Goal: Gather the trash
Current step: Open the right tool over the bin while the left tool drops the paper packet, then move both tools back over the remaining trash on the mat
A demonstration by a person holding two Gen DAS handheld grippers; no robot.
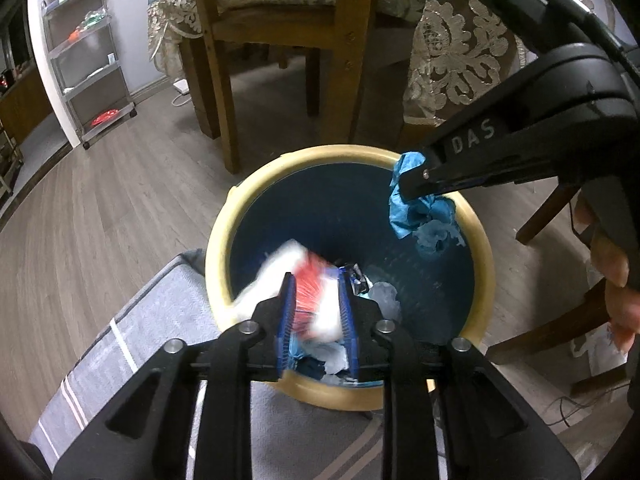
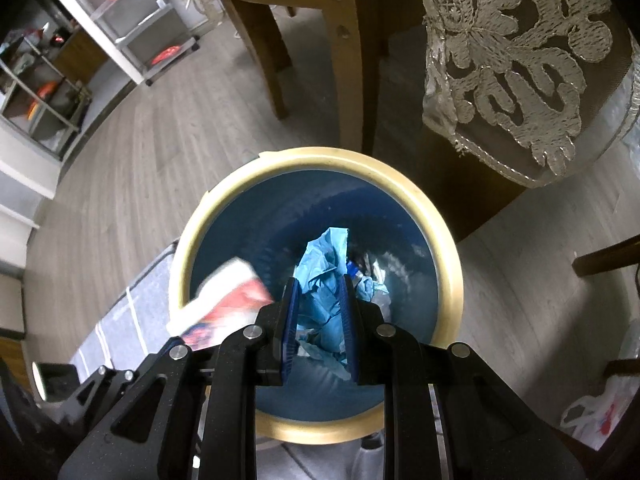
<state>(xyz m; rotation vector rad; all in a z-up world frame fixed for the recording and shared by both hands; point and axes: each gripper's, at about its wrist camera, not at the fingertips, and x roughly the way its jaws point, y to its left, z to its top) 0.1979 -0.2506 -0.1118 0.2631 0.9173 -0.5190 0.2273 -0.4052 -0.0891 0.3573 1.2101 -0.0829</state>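
Trash wrapper, white-and-red crinkled plastic (image 1: 276, 272), blurred, loose between narrowly parted blue pads of left gripper (image 1: 316, 280). Crumpled blue paper wad (image 2: 324, 248) pinched tight in right gripper (image 2: 319, 284), "DAS" lettered on its black body. Both over open mouth of round blue bin with cream rim (image 1: 216, 248). Grey striped rug (image 1: 160, 320) touching near rim; wooden chair legs (image 1: 224, 92) just beyond far rim.

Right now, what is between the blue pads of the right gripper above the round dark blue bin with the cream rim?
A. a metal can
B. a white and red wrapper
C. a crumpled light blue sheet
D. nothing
C: the right gripper is closed on the crumpled light blue sheet, which hangs over the round dark blue bin with the cream rim; the left-wrist view shows the same.
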